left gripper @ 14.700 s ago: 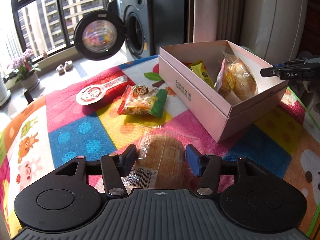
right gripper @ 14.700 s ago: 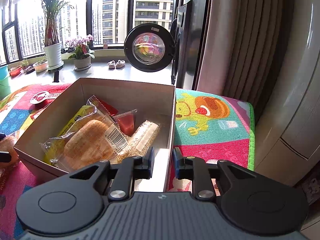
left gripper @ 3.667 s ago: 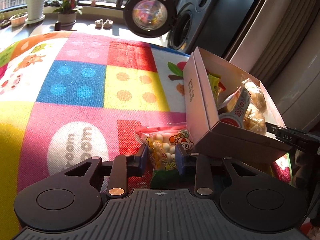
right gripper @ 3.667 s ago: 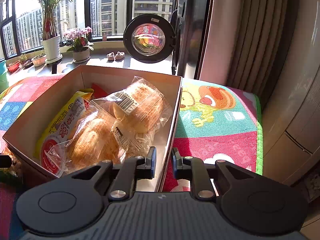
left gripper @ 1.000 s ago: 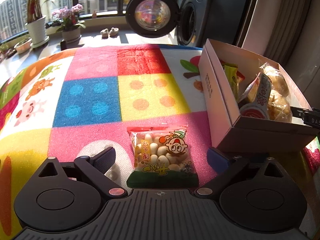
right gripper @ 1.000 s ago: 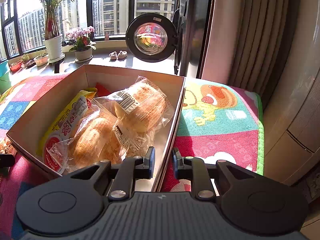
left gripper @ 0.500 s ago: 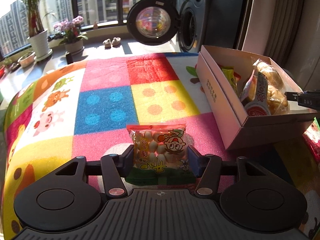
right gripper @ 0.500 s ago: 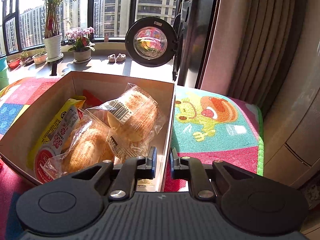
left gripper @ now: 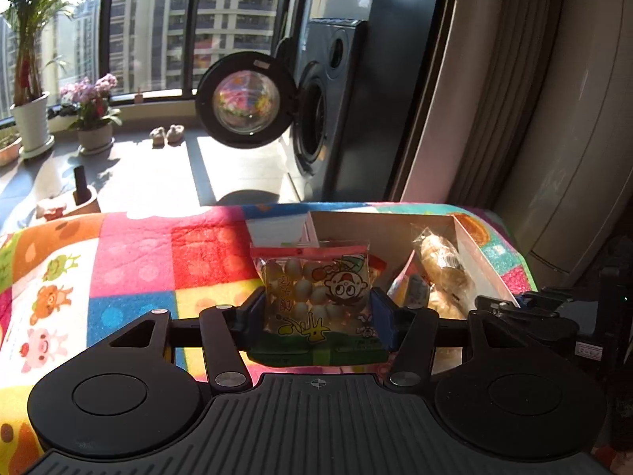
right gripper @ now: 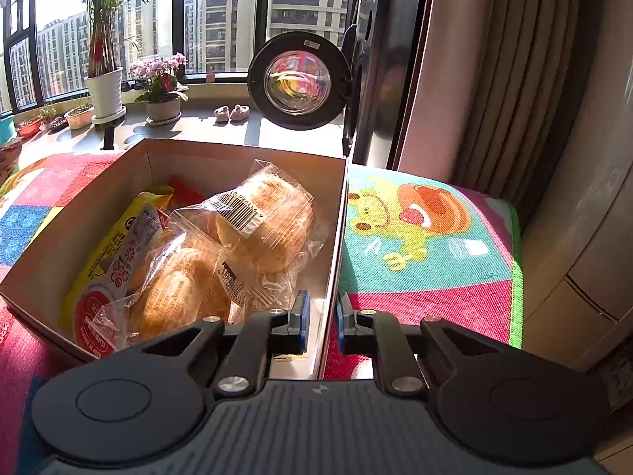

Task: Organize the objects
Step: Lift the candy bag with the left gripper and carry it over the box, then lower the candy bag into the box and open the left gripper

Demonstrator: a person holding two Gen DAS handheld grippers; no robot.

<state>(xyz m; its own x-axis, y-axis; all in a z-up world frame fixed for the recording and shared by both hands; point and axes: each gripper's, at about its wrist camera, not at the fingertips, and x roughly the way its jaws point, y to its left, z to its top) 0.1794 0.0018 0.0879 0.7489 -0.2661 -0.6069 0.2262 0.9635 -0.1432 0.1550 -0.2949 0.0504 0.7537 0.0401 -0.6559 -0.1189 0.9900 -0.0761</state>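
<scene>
- Left gripper (left gripper: 318, 310): jaws clamp a snack packet (left gripper: 316, 301) between them, held upright before the cardboard box (left gripper: 480, 255).
- Right gripper (right gripper: 319, 326): jaws narrow, pinching the box's side wall.

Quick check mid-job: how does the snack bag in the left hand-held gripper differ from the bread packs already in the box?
The snack bag is printed with a cartoon face and holds small pale balls; the bread packs are clear wrap with a barcode label, each holding one large bun. The snack bag is upright, clamped in the left hand-held gripper and off the mat; the bread packs lie piled in the box, whose wall the right hand-held gripper pinches. Both are sealed plastic packets.
</scene>
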